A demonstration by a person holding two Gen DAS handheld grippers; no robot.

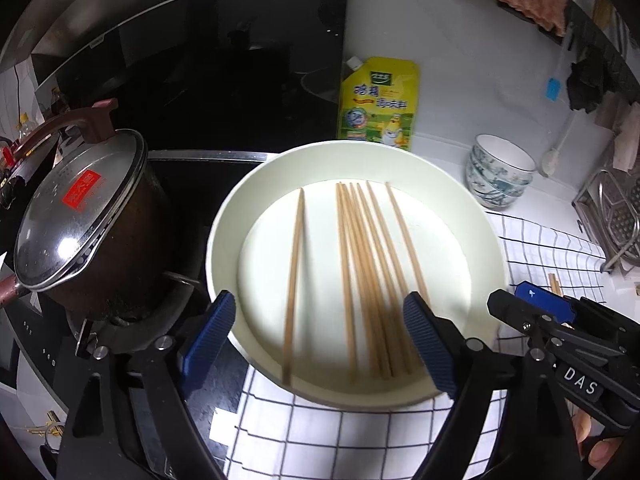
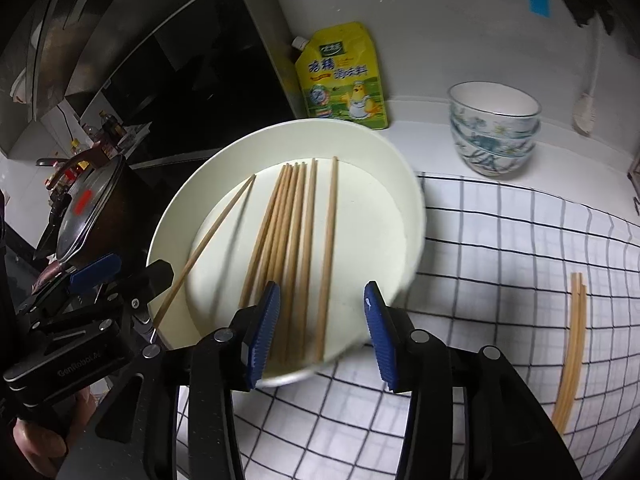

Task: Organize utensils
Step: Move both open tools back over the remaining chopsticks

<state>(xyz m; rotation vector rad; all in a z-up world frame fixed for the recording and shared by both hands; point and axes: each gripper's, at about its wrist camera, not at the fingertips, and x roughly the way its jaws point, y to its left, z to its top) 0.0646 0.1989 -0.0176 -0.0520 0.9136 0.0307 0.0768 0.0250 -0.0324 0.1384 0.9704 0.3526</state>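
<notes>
Chopsticks lie in the plate, pot left.

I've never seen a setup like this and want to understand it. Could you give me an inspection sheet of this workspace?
Surface: white counter with a black-checked cloth; stove at left.
Job's things: loose chopsticks lying in a white dish; one chopstick lies apart toward the dish's left; a chopstick pair rests on the cloth at right.
Clutter: yellow seasoning pouch, stacked patterned bowls, lidded pot on the burner.
Grippers: left hand-held gripper open, empty, over the dish; right hand-held gripper open, empty, at the dish's near edge.
Cables: nothing seen.
Surroundings: white wall, wire rack at right.
</notes>
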